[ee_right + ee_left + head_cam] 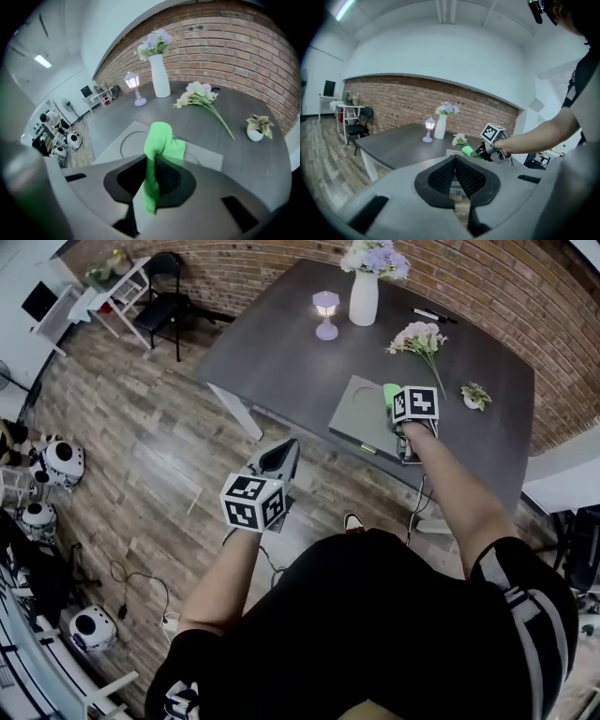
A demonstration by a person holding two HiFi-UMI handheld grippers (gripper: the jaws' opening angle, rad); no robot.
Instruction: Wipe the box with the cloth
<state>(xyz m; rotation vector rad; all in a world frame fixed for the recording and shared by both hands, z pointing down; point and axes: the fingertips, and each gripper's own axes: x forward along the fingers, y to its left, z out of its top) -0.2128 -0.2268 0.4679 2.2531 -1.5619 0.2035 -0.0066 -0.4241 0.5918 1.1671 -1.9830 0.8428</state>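
Note:
A flat grey box [359,415] lies near the front edge of the dark table [281,343]. My right gripper [397,411] is over the box's right part, shut on a bright green cloth [391,393]. In the right gripper view the cloth [162,143] hangs out of the shut jaws [152,174] and drapes onto the box [125,143]. My left gripper [284,452] is held off the table's front edge over the floor, shut on nothing [454,163]. From the left gripper view the box [453,153] and the green cloth [468,151] lie ahead on the table.
Behind the box the table holds a white vase of flowers [364,294], a small purple lamp [326,315], a loose flower stem [420,339], a tiny potted plant [475,396] and a marker [433,315]. A black chair [165,302] and white round robots [62,459] are on the wooden floor.

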